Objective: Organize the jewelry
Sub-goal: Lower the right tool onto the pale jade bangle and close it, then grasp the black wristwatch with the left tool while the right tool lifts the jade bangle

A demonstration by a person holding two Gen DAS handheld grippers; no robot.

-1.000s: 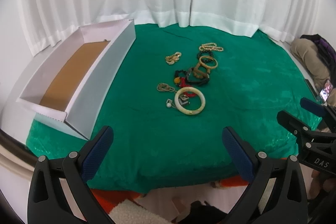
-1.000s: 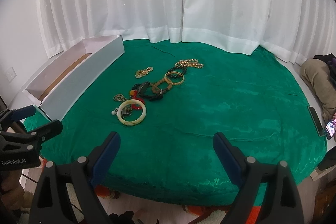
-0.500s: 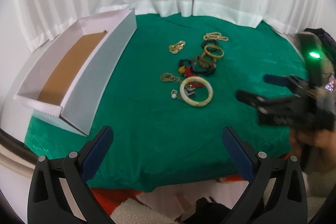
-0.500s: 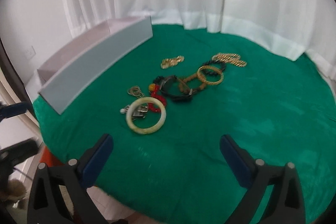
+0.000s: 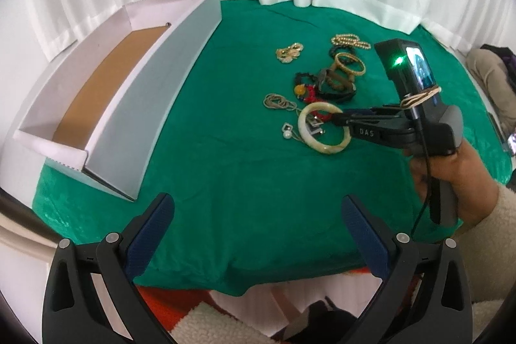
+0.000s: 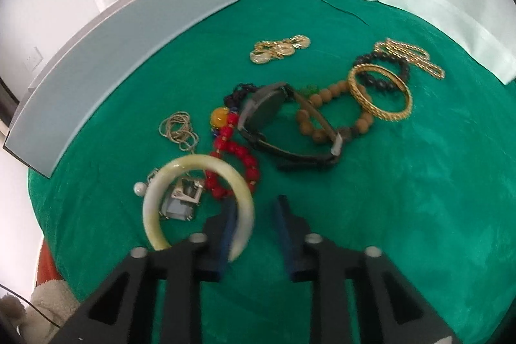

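The right gripper jaws are closing astride the pale jade bangle's five-o'clock rim, for lifting toward the white cardboard box; left gripper jaws are spread, idle.

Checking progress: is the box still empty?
Empty as far as shown: in the left wrist view the box shows only its bare brown floor; all the jewelry lies on the green cloth.

Counter was covered in green cloth. A long white box with a brown floor lay along its left side. Jewelry sat clustered mid-cloth: pale bangle, red beads, black watch, gold bangle, gold chain, thin chain.
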